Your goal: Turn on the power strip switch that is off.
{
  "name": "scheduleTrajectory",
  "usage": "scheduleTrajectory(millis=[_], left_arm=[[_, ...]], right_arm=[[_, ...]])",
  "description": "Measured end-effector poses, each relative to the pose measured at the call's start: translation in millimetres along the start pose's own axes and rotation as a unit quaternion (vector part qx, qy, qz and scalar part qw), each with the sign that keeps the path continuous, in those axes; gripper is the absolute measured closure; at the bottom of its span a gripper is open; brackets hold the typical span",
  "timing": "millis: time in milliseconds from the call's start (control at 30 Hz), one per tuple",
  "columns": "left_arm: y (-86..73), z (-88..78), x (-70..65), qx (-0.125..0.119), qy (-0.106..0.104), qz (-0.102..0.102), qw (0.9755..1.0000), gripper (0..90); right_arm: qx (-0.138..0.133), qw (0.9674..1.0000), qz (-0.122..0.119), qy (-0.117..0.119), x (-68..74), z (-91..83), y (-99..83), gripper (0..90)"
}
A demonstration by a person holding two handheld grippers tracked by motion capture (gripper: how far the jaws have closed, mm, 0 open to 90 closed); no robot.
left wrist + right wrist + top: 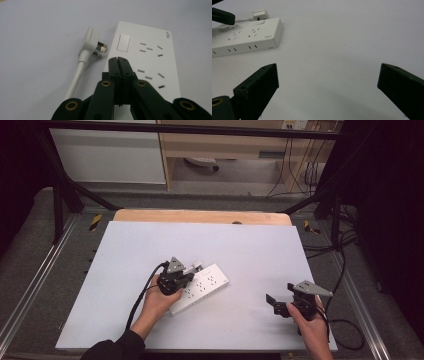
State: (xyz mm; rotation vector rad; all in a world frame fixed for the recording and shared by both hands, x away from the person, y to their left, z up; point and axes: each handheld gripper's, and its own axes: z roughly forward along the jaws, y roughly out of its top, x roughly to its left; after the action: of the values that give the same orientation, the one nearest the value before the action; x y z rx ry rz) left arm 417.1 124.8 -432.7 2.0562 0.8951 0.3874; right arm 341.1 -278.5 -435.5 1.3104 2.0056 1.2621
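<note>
Left hand-held gripper clenched empty over power strip; right hand-held gripper released.

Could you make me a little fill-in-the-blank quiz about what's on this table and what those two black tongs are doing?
1. The left tongs hover over the power strip with their jaws ____.
2. The right tongs have their jaws wide ____, with nothing between them.
3. The plug lies ____ the power strip, not pushed into it.
4. The power strip's colour is ____.

Missing words: shut; open; beside; white
</note>
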Motion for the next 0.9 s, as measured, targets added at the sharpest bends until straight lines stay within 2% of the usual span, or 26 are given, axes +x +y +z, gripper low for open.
scheduleTrajectory(millis=[600,900], left_arm=[[-0.7,3.3,-0.4,0.004,0.000,0.002,1.0000,89.8],[-0.8,4.3,1.4,0.002,-0.003,-0.003,1.0000,89.9]], right_arm=[[-0.001,1.0000,0.000,0.000,0.1,-0.2,0.0,4.0],[0.000,1.0000,0.000,0.000,0.2,0.2,-0.3,4.0]])
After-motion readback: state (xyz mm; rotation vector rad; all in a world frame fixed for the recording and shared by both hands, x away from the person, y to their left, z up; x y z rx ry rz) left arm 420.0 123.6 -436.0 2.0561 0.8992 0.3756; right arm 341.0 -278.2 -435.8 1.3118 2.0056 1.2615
